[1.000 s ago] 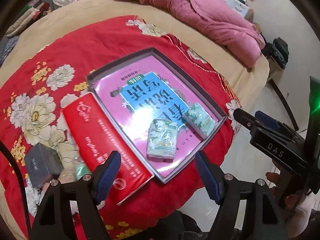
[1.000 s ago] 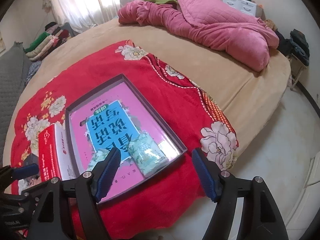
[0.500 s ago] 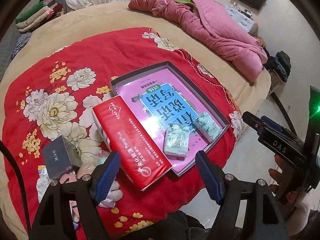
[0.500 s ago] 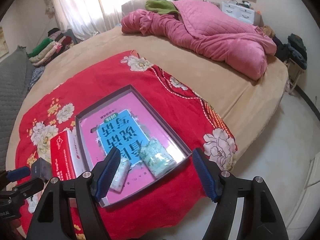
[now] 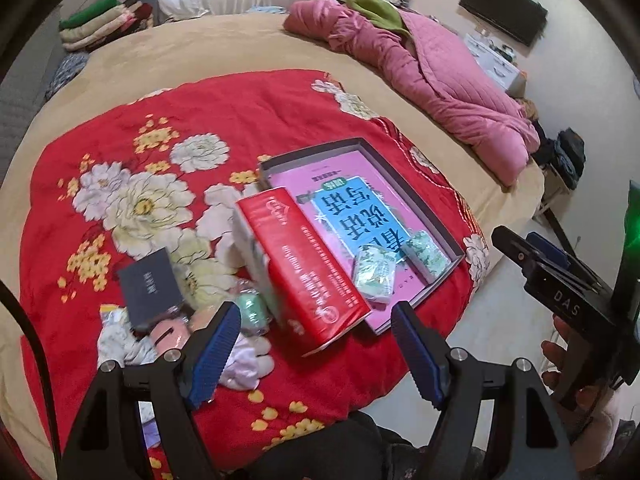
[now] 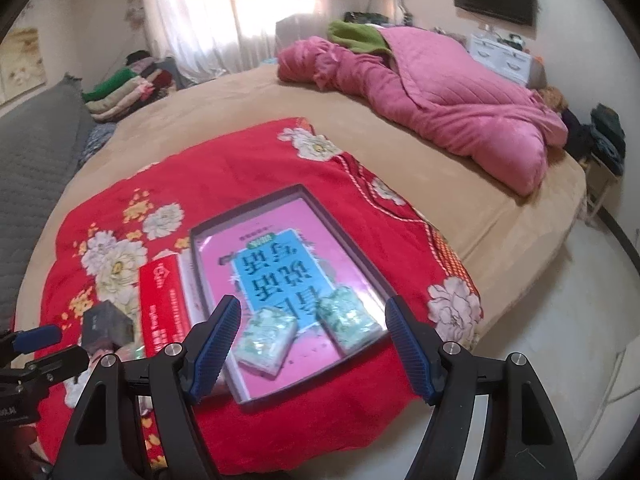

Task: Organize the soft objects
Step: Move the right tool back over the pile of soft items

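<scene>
From the left wrist, the left gripper's blue finger [image 5: 216, 354] covers part of the pile of soft toys [image 5: 248, 354], so I can't tell them apart. The red tissue box [image 6: 162, 312] hides behind the tray's wall [image 6: 196, 276] from the right wrist.

We see a red blanket [image 5: 248, 120] patterned with white and yellow flowers on a tan bed [image 6: 320, 96]. The grey-rimmed tray [image 6: 384, 276] shows pink and blue print; two tissue packs [image 6: 266, 338] are pale green; the quilt [image 6: 452, 104] is pink.
</scene>
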`<state>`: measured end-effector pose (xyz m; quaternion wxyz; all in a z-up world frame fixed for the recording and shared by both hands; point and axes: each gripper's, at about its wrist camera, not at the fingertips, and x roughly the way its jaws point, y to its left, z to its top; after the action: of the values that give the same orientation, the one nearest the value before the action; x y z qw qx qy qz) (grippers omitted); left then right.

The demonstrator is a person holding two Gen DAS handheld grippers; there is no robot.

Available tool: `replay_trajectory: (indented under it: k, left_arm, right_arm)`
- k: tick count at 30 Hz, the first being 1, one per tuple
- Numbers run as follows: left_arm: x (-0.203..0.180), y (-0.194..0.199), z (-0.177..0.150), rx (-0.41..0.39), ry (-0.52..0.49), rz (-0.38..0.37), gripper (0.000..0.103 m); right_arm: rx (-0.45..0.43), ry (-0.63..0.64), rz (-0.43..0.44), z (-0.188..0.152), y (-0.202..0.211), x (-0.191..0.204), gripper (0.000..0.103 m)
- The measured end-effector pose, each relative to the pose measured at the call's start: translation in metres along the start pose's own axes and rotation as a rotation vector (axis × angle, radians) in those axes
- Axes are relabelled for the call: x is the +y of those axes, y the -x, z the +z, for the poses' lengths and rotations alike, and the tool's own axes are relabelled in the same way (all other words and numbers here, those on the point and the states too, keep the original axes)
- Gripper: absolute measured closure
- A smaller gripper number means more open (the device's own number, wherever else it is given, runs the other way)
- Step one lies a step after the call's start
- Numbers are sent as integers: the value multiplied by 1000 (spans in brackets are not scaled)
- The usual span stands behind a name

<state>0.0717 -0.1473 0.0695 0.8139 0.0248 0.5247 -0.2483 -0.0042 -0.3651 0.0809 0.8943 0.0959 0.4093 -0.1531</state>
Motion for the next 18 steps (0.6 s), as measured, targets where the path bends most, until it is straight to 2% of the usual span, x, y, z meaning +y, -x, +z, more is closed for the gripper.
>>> replay_trajectory:
  k: [11,18]
  left_arm:
    - [63,44,-9,-54,86,100,26]
    - [102,63,-18,-72,153,123,26]
  right_arm:
    - [-56,102,79,5,27,56,27]
    - [-84,180,136,5,41,96,27]
